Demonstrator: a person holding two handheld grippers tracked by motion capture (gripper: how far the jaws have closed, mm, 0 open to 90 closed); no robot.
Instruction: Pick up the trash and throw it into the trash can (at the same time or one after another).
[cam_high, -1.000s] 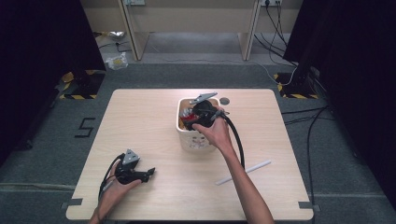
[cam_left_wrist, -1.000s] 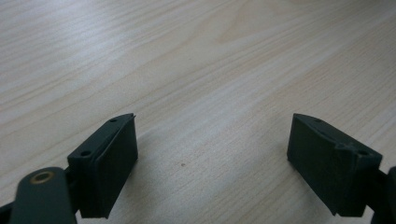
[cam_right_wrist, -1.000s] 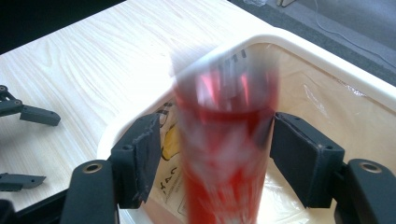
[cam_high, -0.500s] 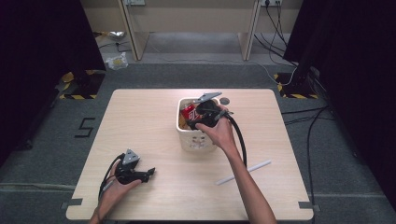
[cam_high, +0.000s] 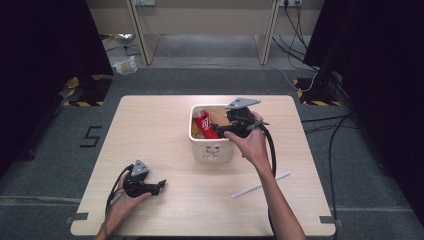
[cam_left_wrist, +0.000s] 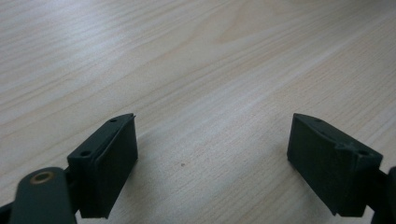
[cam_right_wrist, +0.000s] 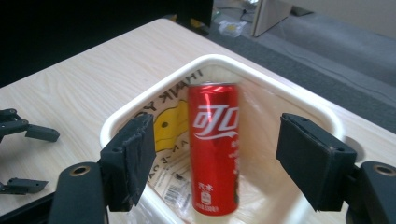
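I have the right gripper (cam_high: 220, 131) held over the white tub (cam_high: 212, 150) that stands near the middle of the table (cam_high: 150, 130), a little toward the far edge. In the right gripper view (cam_right_wrist: 212, 154) its 2 jaws stand wide apart, 1 on either side of the tub's near rim, and nothing is between them but air. My right hand (cam_high: 252, 142) grips the tool from the near side, and its black cable (cam_high: 272, 150) loops down along the forearm.

Inside the tub (cam_right_wrist: 261, 84) lies 1 red can (cam_right_wrist: 214, 144), leaning lengthwise against the inner wall with its top end toward the far corner. From above, the can (cam_high: 205, 124) sits in the left half of the tub. White lettering runs down its side. Beside it in the tub is a printed paper packet (cam_right_wrist: 163, 135) with a yellow patch and a barcode, partly under the can.

My left gripper (cam_high: 159, 186) rests low on the table near the front left corner, held in my left hand (cam_high: 122, 205). In the left gripper view (cam_left_wrist: 212, 158) its 2 jaws are spread wide over bare wood, gripping nothing.

A white stick (cam_high: 260, 184) lies flat on the table to the right of my right forearm, well apart from the tub.
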